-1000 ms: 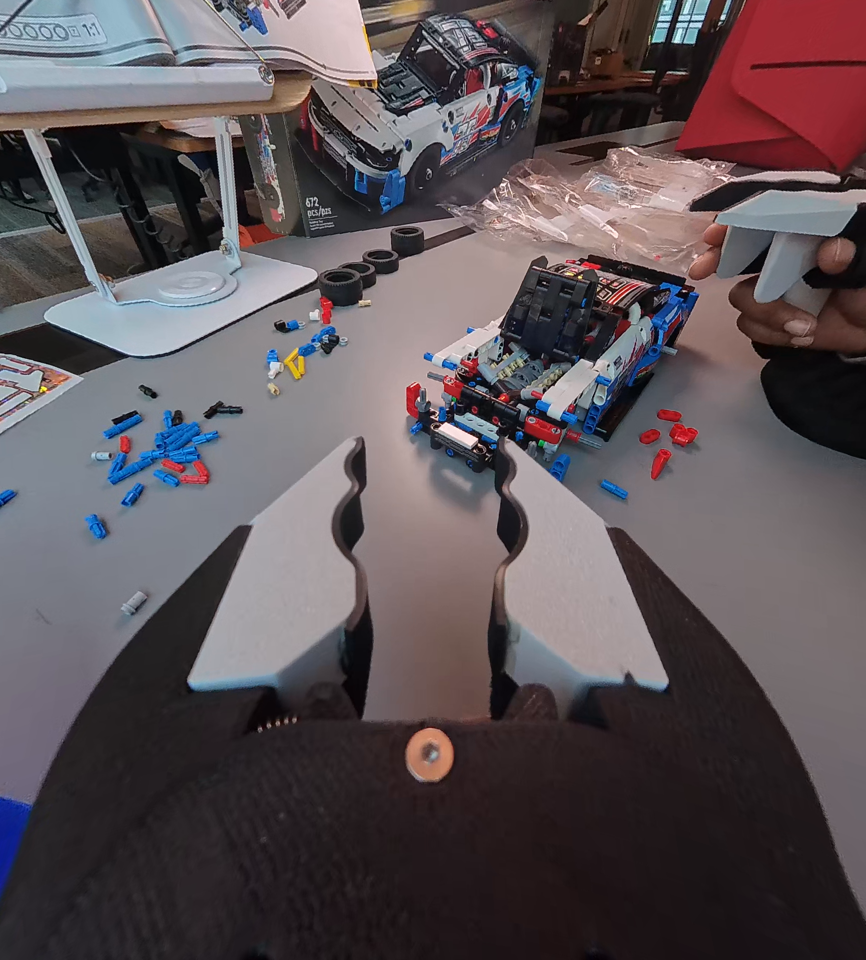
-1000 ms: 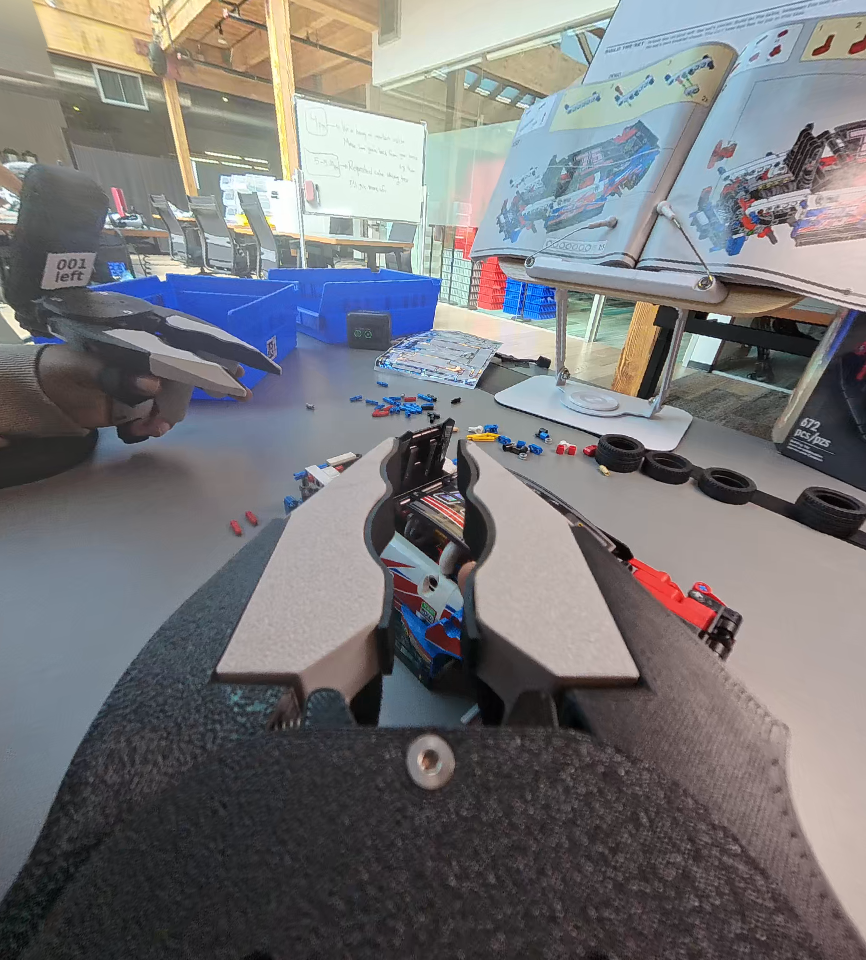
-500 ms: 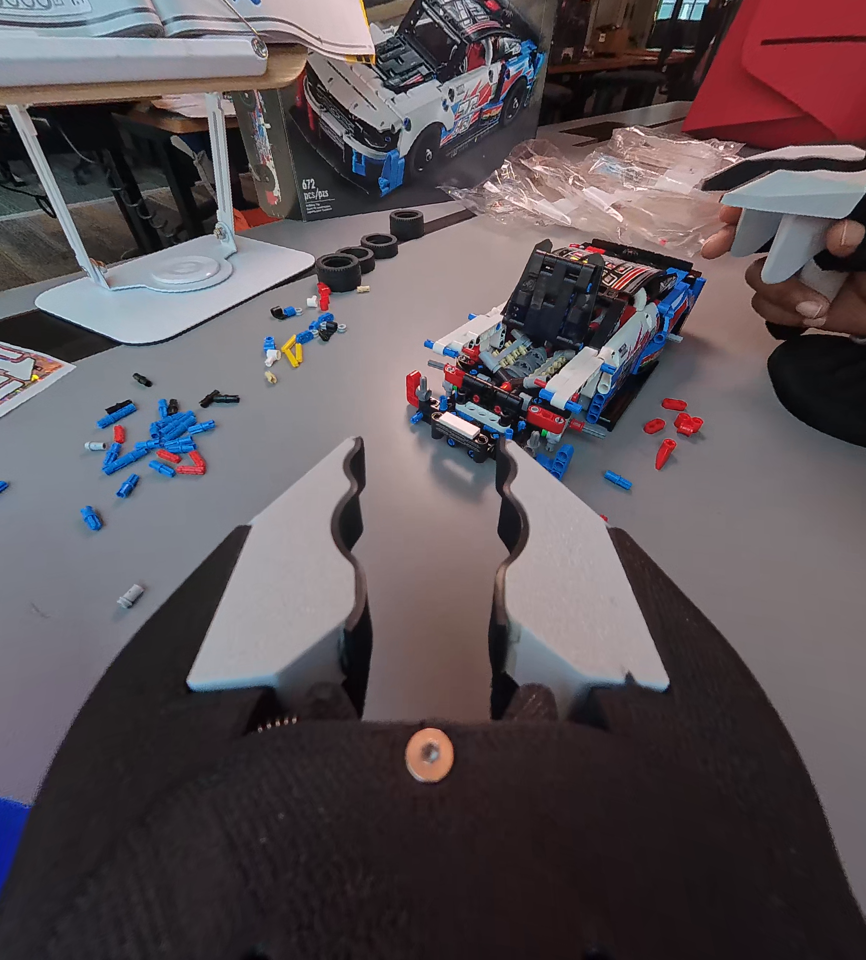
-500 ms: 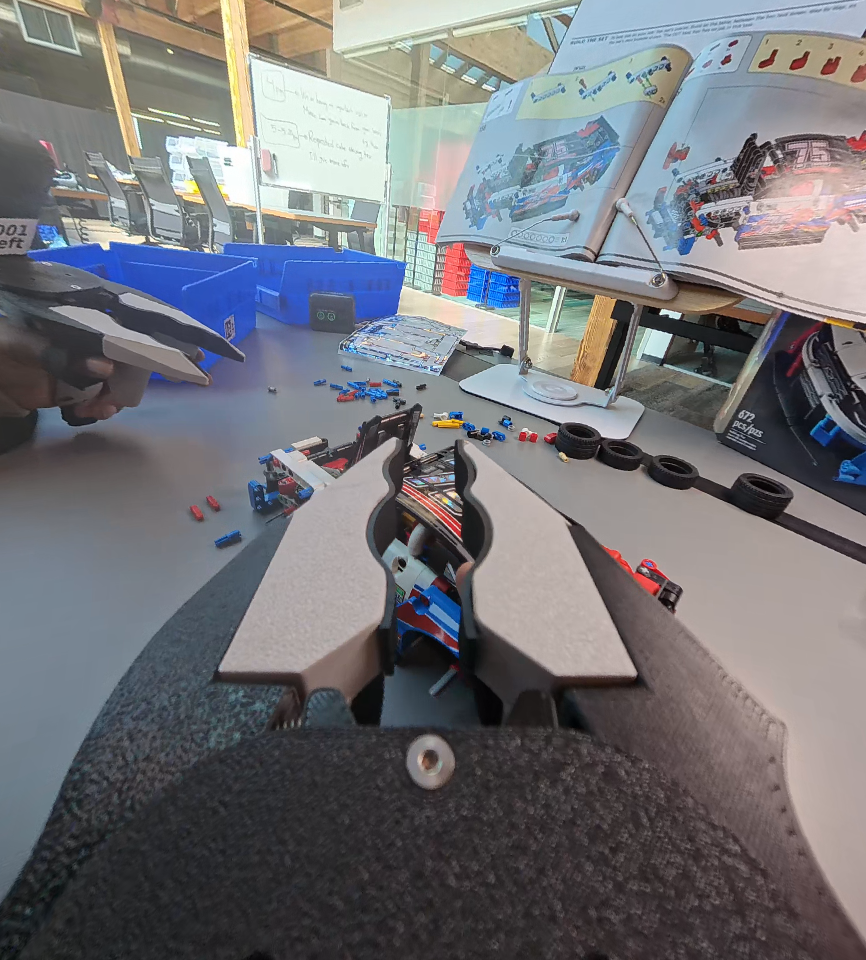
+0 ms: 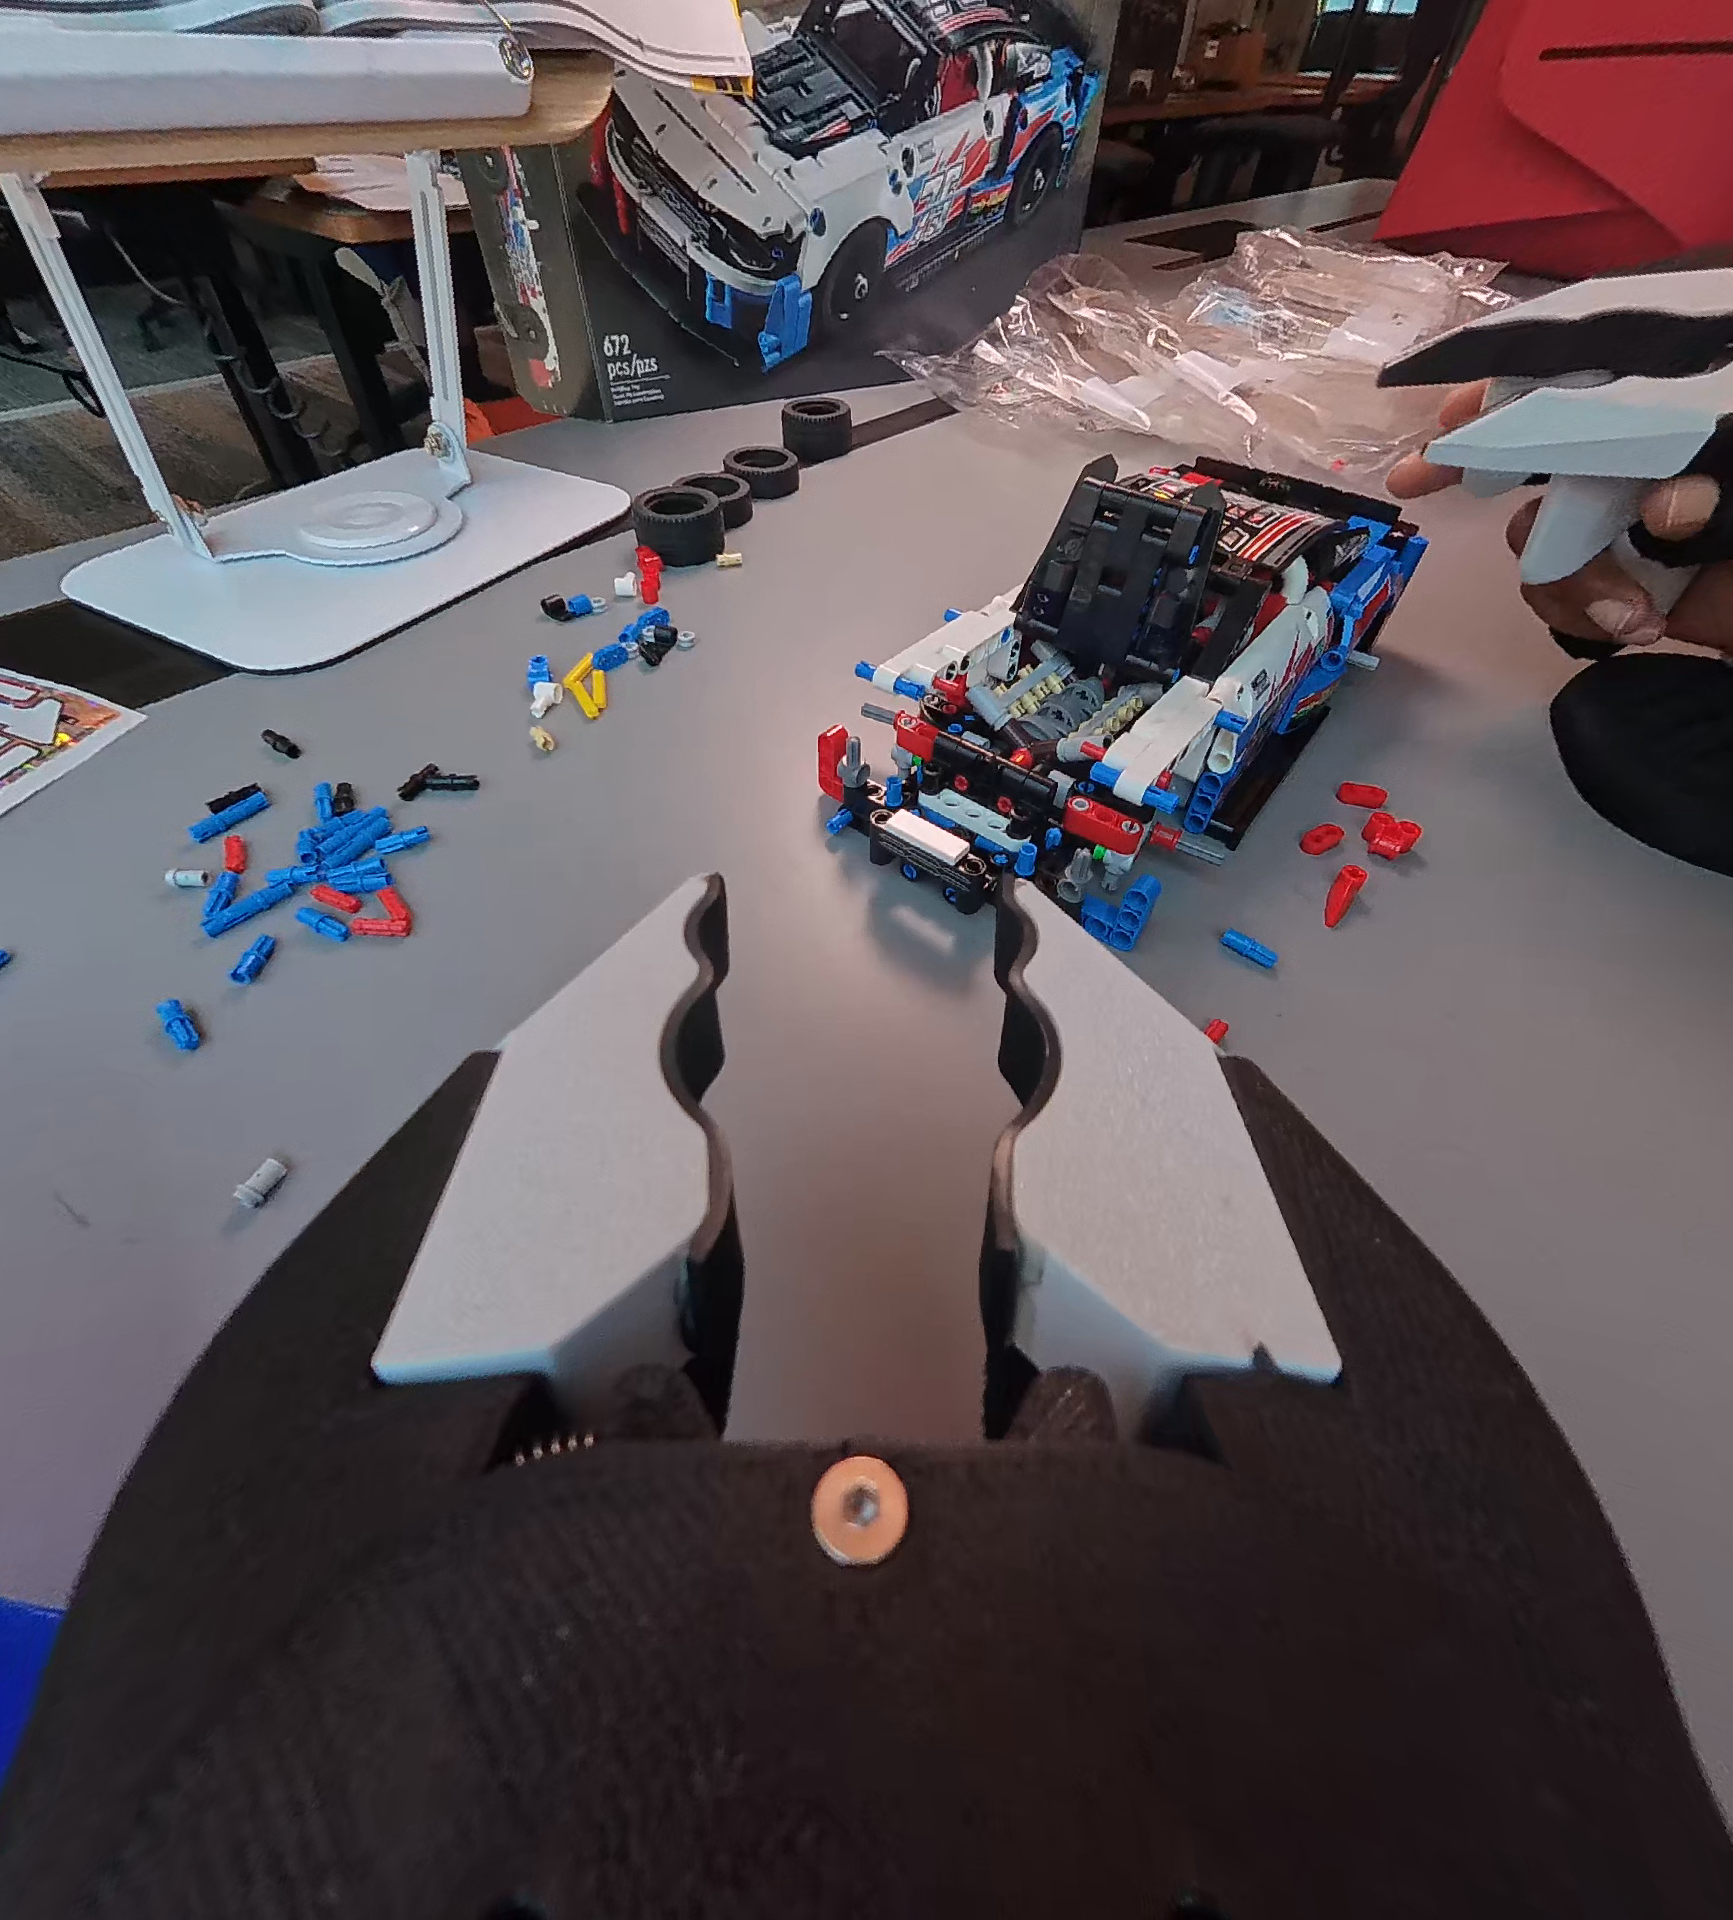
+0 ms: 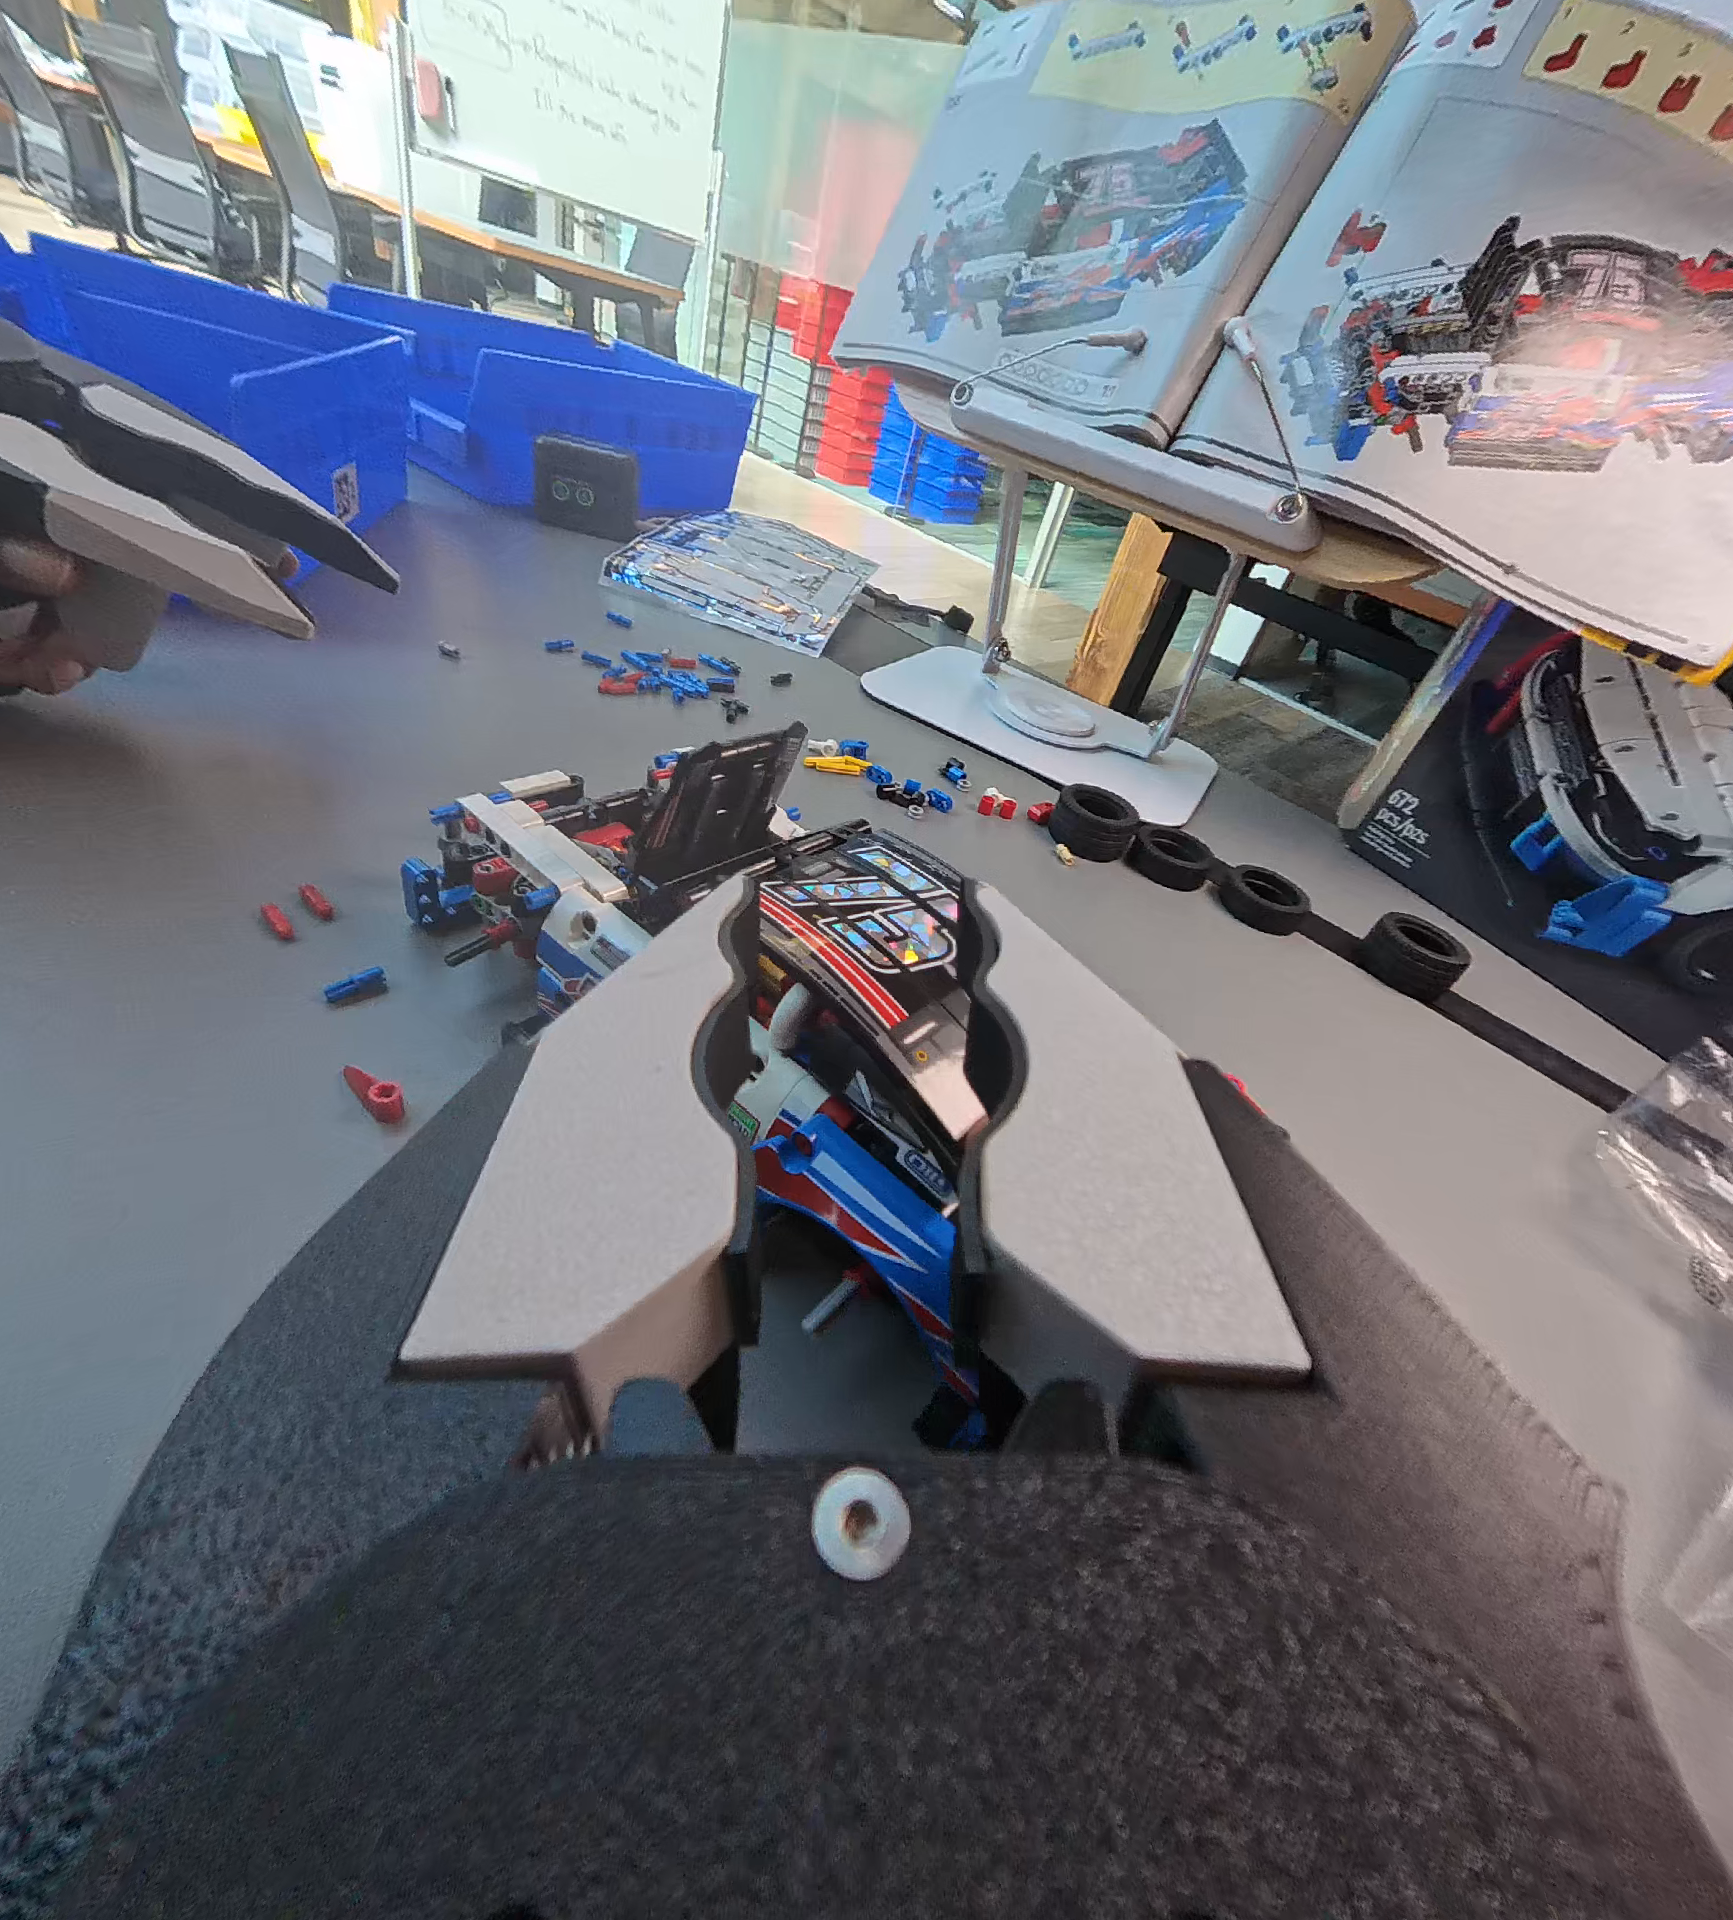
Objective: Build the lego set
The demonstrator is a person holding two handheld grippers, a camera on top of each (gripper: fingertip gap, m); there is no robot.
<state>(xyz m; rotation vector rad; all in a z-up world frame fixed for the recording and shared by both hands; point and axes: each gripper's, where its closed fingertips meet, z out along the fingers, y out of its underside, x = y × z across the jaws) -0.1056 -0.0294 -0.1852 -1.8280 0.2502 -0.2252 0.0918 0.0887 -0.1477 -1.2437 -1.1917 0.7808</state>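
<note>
While our left tongs [image 5: 860,904] hang released, the lego car [image 5: 1122,686] sits at one o'clock on the desk [image 5: 1464,1143]; our right tongs [image 6: 857,914], parted, straddle its rear.

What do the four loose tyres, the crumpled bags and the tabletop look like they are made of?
Tyres: probably rubber, matt black with moulded tread. Bags: thin clear plastic film, shown by creases and glare. Tabletop: smooth matt grey, perhaps laminate; its core cannot be seen.
</note>
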